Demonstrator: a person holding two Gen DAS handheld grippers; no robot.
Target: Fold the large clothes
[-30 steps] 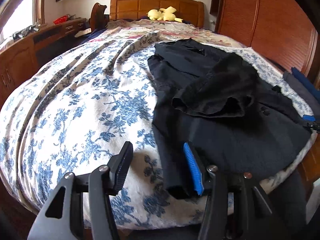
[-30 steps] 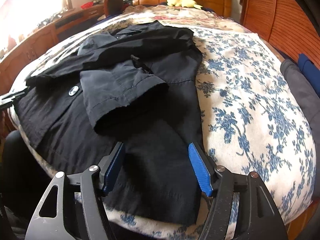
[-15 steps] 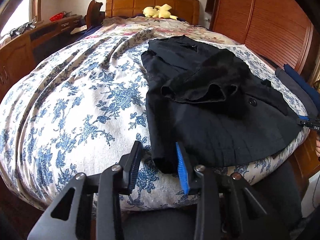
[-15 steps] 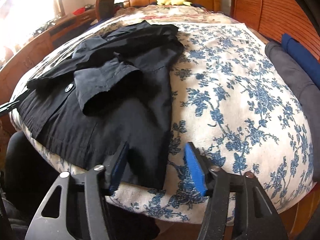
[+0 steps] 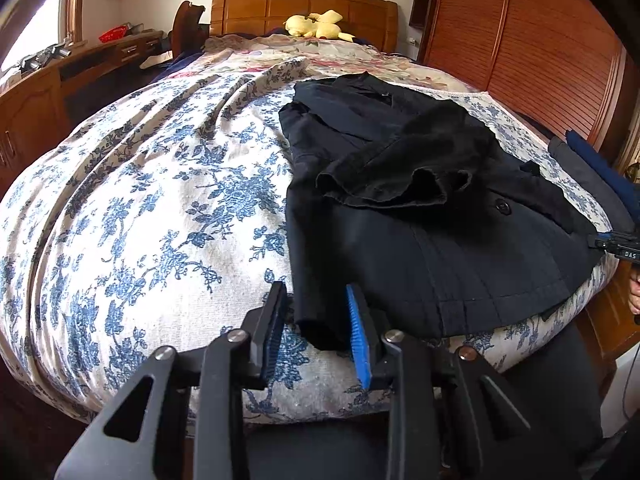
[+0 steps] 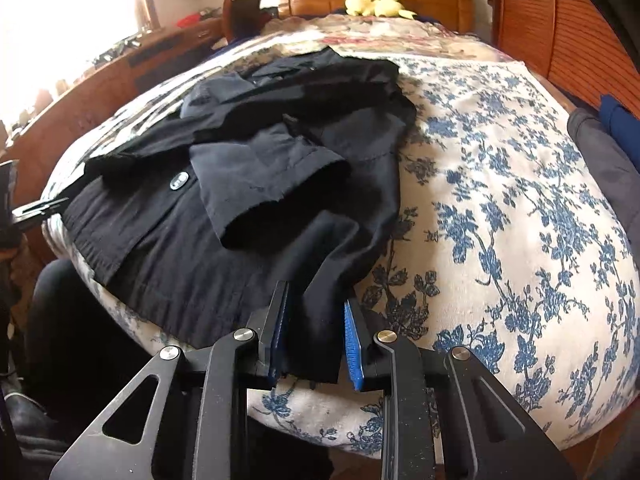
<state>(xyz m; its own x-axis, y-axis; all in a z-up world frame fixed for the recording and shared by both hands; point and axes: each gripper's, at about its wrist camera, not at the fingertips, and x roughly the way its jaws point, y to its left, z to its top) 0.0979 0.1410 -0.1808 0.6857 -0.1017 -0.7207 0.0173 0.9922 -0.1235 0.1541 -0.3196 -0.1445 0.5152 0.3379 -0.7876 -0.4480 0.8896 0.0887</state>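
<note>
A black jacket [image 5: 420, 248] lies spread on the floral bedspread [image 5: 160, 220], one sleeve folded across its front. My left gripper [image 5: 316, 320] is at the near edge of the bed. Its jaws are closing around the jacket's lower left hem corner, with a gap still showing beside the cloth. In the right wrist view the same jacket [image 6: 260, 240] has its lower right hem corner between the closing jaws of my right gripper [image 6: 316, 336]. The blue pad [image 6: 354, 356] stands just clear of the fabric. Each gripper's tip also shows at the far edge of the other's view.
A wooden headboard [image 5: 304, 4] with a yellow plush toy [image 5: 316, 26] is at the far end. A slatted wooden wardrobe [image 5: 520, 48] runs along the right, a low dresser [image 5: 40, 100] along the left. Folded dark and blue clothes [image 6: 600, 140] lie at the bed's right edge.
Both grippers drew back from over the jacket to its near hem corners. Their jaws narrowed from wide apart to close around the cloth.
</note>
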